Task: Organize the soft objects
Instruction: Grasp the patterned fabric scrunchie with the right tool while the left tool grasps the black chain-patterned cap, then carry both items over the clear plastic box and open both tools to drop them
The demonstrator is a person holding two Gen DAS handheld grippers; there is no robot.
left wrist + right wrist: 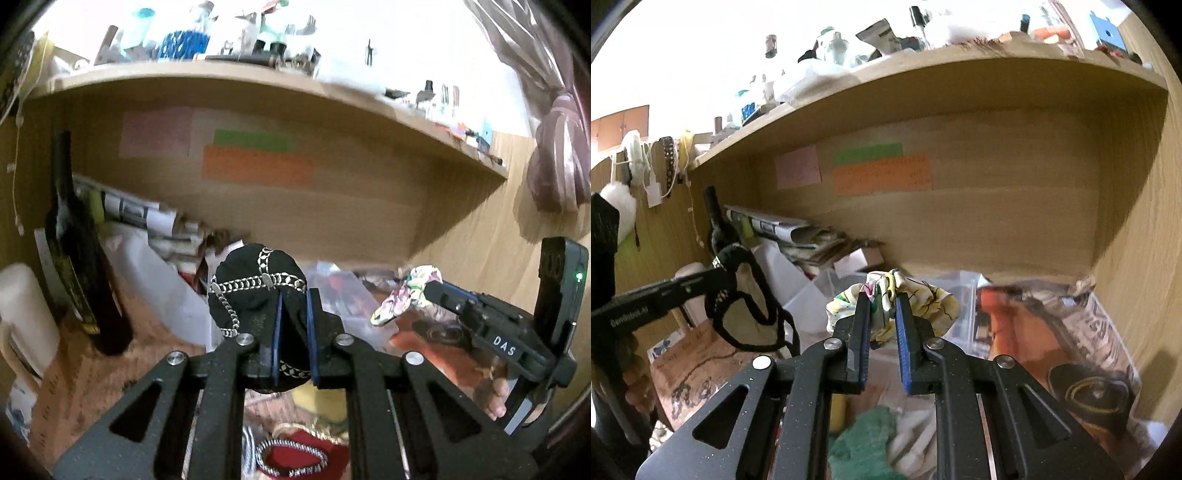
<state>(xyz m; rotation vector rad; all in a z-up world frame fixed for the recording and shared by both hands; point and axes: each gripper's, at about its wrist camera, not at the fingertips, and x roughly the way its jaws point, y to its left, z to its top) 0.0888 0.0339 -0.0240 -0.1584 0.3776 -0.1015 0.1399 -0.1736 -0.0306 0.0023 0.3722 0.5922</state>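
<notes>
Wooden shelving (pixel 997 221) fills the background, with a pink, a green and an orange paper note (pixel 882 179) stuck on its back panel; their writing is too blurred to read. At far left stands a dark glass bottle (pixel 79 266), upright. The left gripper (pixel 294 314) has its fingers clamped on a round black cap (pixel 251 280) trimmed with silver chain, held above the clutter. The right gripper (pixel 882 317), marked "DAS" in the left view, pinches a crumpled floral cloth (pixel 923 299), bunched with no clear long axis.
</notes>
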